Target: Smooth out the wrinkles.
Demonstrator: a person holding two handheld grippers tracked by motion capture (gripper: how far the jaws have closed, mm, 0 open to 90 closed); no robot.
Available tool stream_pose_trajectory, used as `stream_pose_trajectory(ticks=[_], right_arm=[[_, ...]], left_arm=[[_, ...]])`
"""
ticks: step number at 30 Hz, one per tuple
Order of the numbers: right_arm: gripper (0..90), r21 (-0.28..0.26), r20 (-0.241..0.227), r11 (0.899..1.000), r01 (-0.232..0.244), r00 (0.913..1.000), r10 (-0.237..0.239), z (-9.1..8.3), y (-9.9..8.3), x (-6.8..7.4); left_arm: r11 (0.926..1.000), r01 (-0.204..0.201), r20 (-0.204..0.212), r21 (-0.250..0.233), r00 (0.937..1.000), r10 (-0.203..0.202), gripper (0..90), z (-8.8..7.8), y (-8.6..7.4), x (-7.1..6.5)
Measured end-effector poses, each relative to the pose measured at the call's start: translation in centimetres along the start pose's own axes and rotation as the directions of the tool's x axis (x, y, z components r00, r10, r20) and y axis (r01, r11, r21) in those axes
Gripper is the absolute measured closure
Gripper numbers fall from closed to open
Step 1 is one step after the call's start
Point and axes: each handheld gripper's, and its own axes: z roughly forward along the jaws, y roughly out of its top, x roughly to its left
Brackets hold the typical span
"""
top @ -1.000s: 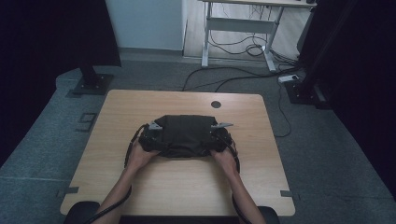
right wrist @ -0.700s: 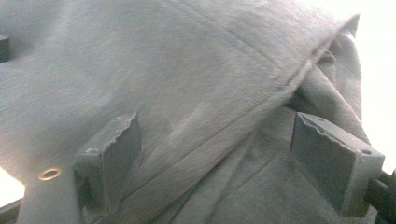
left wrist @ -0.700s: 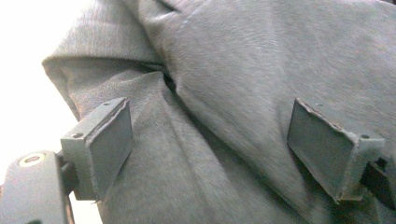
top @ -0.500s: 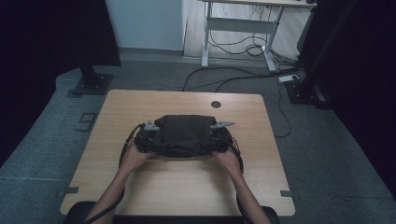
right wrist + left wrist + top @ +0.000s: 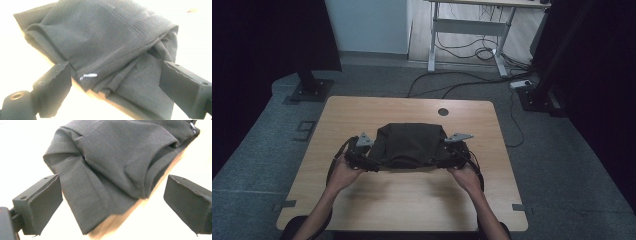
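Holding both grippers at the near side of the cloth (image 5: pixel 411 144), I had my left gripper (image 5: pixel 110 202) spread wide, its jaws standing either side of the near-left corner of the folded fabric without touching it. My right gripper (image 5: pixel 112 87) was spread just as wide around the near-right corner, where a small pale zip pull (image 5: pixel 88 75) lay on the fold. Neither gripper held anything.

I judged I was between folds: the cloth was already a compact bundle, several layers thick, and I was lining up to take its two near corners. The next move called for easing both sets of jaws forward and low, so each would catch every layer at its corner and not just the top one, then closing together.

The cloth lay at the middle of the table (image 5: pixel 377 200), nearer the far edge than the near one. Bare wood ran between my hands and the near edge, with more to the left and right edges, so I had room to pull back or sideways. Beyond the cloth a strip of table remained, with a round hole (image 5: pixel 443 112) near the far edge.
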Motion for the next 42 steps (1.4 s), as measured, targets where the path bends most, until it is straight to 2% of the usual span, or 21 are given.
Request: stream_pose_trajectory(ticks=[7, 13, 17, 21, 25, 31, 33, 36, 38, 42], right_arm=[[5.5, -0.015, 0.016, 1.0, 0.019, 0.9997, -0.018, -2.4, -1.2, 0.2], [4.0, -0.025, 0.022, 1.0, 0.01, 0.9997, -0.009, -4.0, -2.6, 0.4], [3.0, -0.019, 0.031, 1.0, -0.004, 0.9995, 0.004, -4.6, -4.0, 0.3], [1.8, 0.0, 0.036, 1.0, -0.024, 0.999, 0.024, -4.5, -5.8, 0.0], [1.1, 0.03, 0.044, 0.999, -0.045, 0.9981, 0.044, -4.1, -7.6, -0.4], [0.9, 0.077, 0.054, 0.995, -0.066, 0.9966, 0.062, -3.0, -10.2, -1.0], [0.0, 0.092, 0.057, 0.993, -0.068, 0.9964, 0.063, -2.5, -10.9, -1.2], [0.0, 0.096, 0.064, 0.993, -0.073, 0.9957, 0.067, -2.2, -11.4, -1.4], [0.0, 0.078, 0.094, 0.996, -0.044, 0.9949, 0.036, -2.0, -11.9, -1.4], [0.0, 0.067, 0.103, 0.996, -0.052, 0.9937, 0.045, -1.8, -11.9, -1.4]], left_arm=[[0.9999, 0.009, -0.018, -0.013, 0.9998, -0.009, 0.1, -1.9, -1.8, -0.1], [0.9996, 0.019, -0.036, -0.02, 0.9992, -0.02, 0.0, -3.0, -3.8, -0.1], [0.9993, 0.036, -0.044, -0.013, 0.9984, -0.036, 0.0, -3.2, -5.6, -0.1], [0.9981, 0.06, -0.043, 0.01, 0.9973, -0.06, 0.0, -2.8, -7.4, 0.0], [0.9957, 0.075, -0.049, 0.055, 0.9962, -0.072, 0.0, -2.0, -9.0, 0.1], [0.9879, 0.096, -0.054, 0.122, 0.9945, -0.09, 0.0, -0.5, -10.6, 0.5], [0.9856, 0.126, -0.035, 0.113, 0.9918, -0.123, 0.0, -0.4, -10.9, 0.8], [0.9864, 0.128, -0.038, 0.102, 0.9914, -0.125, 0.0, -0.4, -11.0, 1.0], [0.9867, 0.13, -0.04, 0.097, 0.9911, -0.127, 0.0, -0.3, -11.0, 1.0], [0.9863, 0.133, -0.042, 0.098, 0.9907, -0.129, 0.0, -0.3, -11.0, 0.9]])
